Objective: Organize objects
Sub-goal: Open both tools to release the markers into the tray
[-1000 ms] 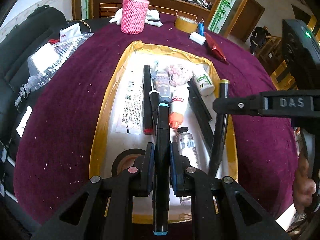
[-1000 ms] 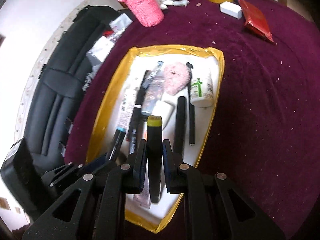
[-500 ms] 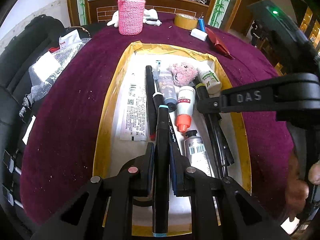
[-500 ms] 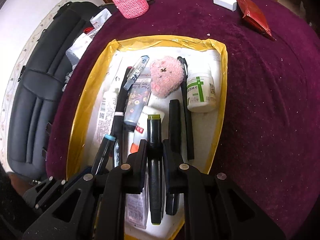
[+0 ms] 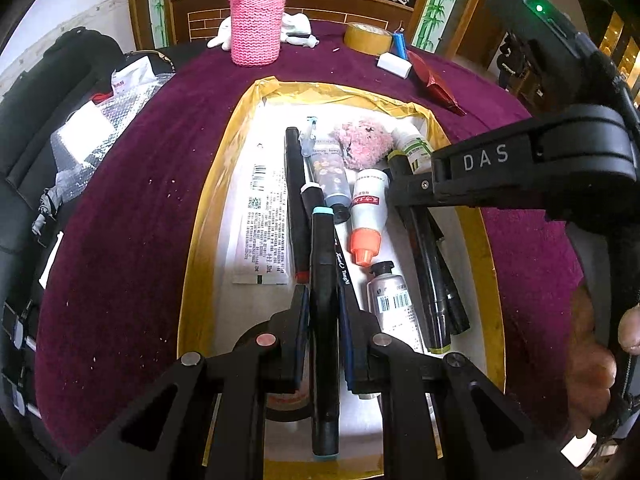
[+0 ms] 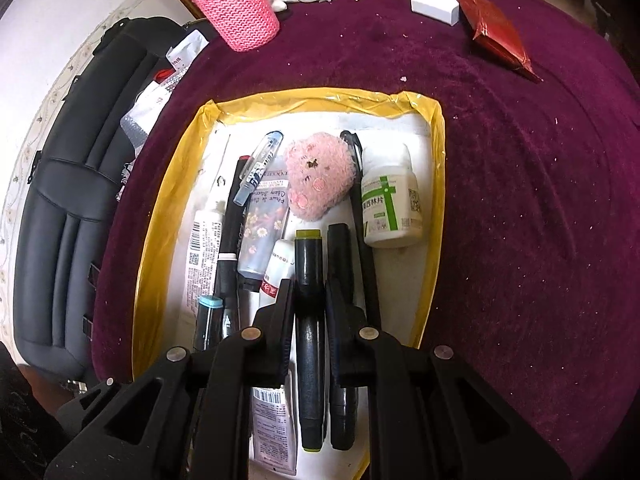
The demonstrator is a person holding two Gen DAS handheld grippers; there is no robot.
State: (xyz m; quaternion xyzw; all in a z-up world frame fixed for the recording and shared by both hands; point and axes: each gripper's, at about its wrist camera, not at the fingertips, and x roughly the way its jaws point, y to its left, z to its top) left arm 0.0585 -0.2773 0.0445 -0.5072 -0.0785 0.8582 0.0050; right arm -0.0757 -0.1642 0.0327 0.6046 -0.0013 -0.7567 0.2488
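A: While both markers hang over the tray (image 5: 192, 240), how much have we sorted?

B: Most of it, we judge. The yellow-rimmed tray sits mid-desk on the purple cloth (image 6: 540, 200), already lined with pens, tubes, a white pill bottle (image 6: 394, 208) and a pink plush toy (image 6: 320, 178) toward its far end.

A: What do our claws hold?

B: Our left claw (image 5: 325, 320) pinches a black marker with a teal cap (image 5: 323, 280), pointing lengthwise down the tray's middle. Our right claw (image 6: 309, 300) pinches a black marker with an olive cap (image 6: 308, 320), low over the tray's right side, alongside another black pen (image 6: 340, 264). Whether either marker touches the tray floor, we cannot tell.

A: So what is left?

B: Releasing these two markers among the rest. Beyond that, several things lie outside the tray near the desk's far edge: a pink knitted cup sleeve (image 5: 256, 24), a roll of tan tape (image 5: 368, 38), a white eraser-like block (image 6: 435, 6), a blue item we cannot identify beside the tape and a red foil packet (image 6: 498, 34). Whether those belong in the tray, we cannot say.
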